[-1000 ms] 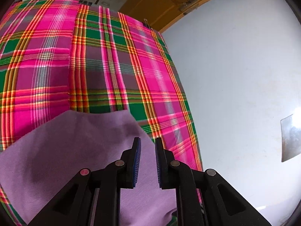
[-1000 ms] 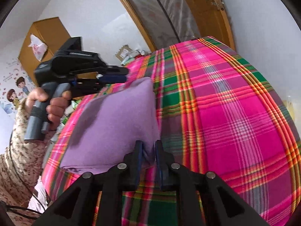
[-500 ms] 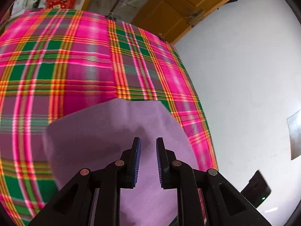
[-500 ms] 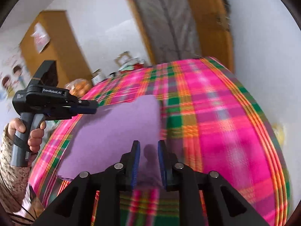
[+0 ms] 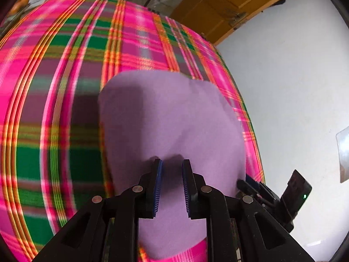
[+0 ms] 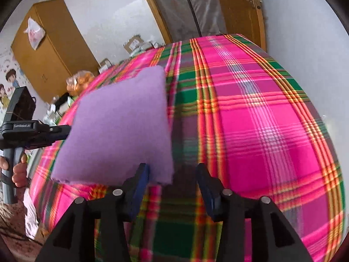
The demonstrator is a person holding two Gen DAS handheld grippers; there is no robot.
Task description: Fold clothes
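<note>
The plaid bedspread (image 6: 261, 113) lies bare to the right of the purple cloth (image 6: 122, 126) and beyond it, so there is open room there. The white wall (image 5: 294, 87) runs close along the bed's right edge and leaves little room on that side. At the far end stand boxes (image 6: 133, 43) and a wooden door (image 6: 240, 4); a wooden cabinet (image 6: 54, 50) stands off to the left
</note>
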